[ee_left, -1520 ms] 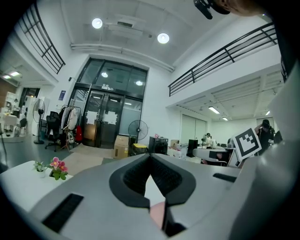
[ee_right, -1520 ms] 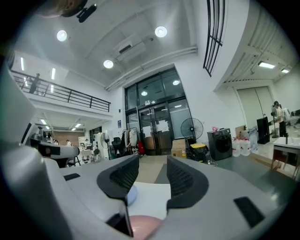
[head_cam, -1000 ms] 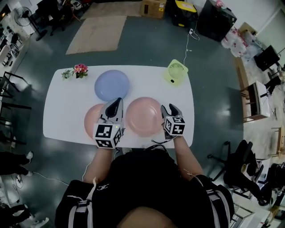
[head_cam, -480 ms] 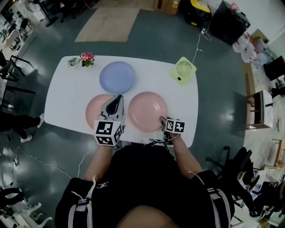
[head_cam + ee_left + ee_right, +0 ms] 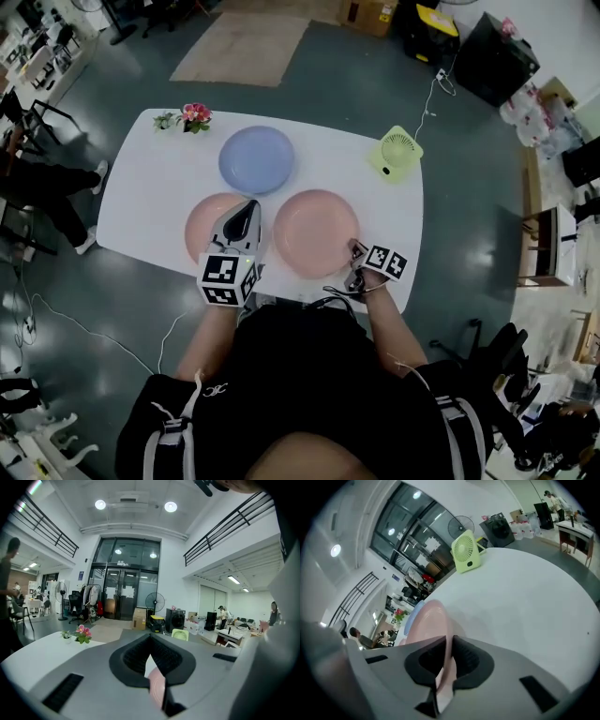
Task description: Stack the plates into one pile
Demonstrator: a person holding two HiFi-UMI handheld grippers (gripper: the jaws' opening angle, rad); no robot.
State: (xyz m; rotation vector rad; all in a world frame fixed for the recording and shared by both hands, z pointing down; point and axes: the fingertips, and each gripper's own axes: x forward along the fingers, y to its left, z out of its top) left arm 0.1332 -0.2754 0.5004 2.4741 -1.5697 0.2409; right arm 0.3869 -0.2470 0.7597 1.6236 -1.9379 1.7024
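White table (image 5: 141,178), three plates on it, each lying on its own, none stacked.

Far left corner: small flower pot (image 5: 194,114).

Blue plate (image 5: 256,159) sits flat at the far middle, close to both pink ones.

Left pink plate (image 5: 208,225) sits flat at the near left. Left gripper (image 5: 247,208) hangs over its right edge, pointing away from the person. Its jaws are clenched tip to tip with nothing clamped. The left gripper view only shows a sliver of pink through the slot below the pads, which is the plate underneath.

Right pink plate (image 5: 314,232) is at the near middle, just right of the left gripper. Right gripper (image 5: 354,251) is at its near-right rim, angled down. Its jaws are closing and the rim runs between the pads. The right gripper view shows both pads against the pink edge, so it is grasping the plate. Can't tell whether the rim is off the table.

Green fan (image 5: 400,153) stands at the far right corner, well apart from the plates.
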